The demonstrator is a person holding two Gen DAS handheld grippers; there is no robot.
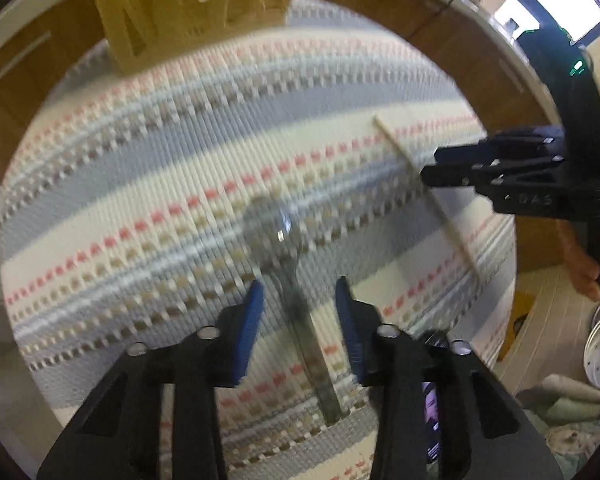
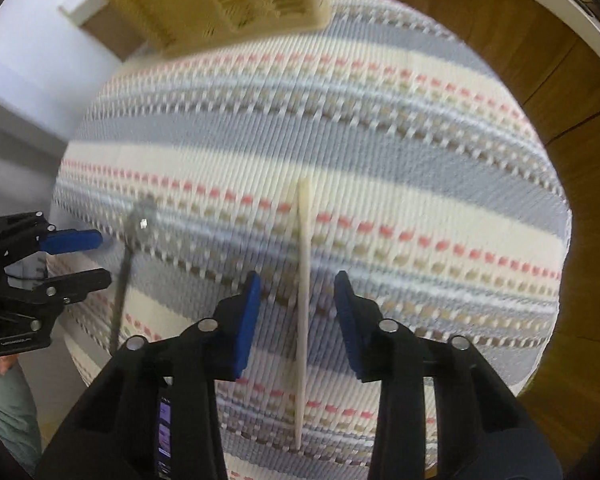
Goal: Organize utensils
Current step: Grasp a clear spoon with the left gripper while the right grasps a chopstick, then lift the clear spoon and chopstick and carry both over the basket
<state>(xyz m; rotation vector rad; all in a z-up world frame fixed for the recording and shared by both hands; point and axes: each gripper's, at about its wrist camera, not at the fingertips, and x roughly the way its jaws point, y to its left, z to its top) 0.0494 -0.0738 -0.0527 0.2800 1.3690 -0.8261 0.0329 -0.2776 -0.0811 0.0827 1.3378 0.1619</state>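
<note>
A metal spoon (image 1: 278, 248) lies on the striped woven mat (image 1: 180, 152), bowl away from me, its handle running between the fingers of my open left gripper (image 1: 298, 292), which hovers above it. A pale wooden chopstick (image 2: 303, 280) lies on the mat (image 2: 420, 160) between the fingers of my open right gripper (image 2: 296, 284). The chopstick also shows in the left wrist view (image 1: 420, 176), partly behind the right gripper (image 1: 432, 168). The spoon (image 2: 130, 256) and the left gripper (image 2: 96, 258) show at the left of the right wrist view.
A beige slotted plastic utensil basket (image 1: 188, 4) stands at the far edge of the mat; it also shows in the right wrist view (image 2: 228, 0). Wooden cabinet fronts (image 2: 560, 100) surround the table. Floor clutter (image 1: 560, 396) lies at the lower right.
</note>
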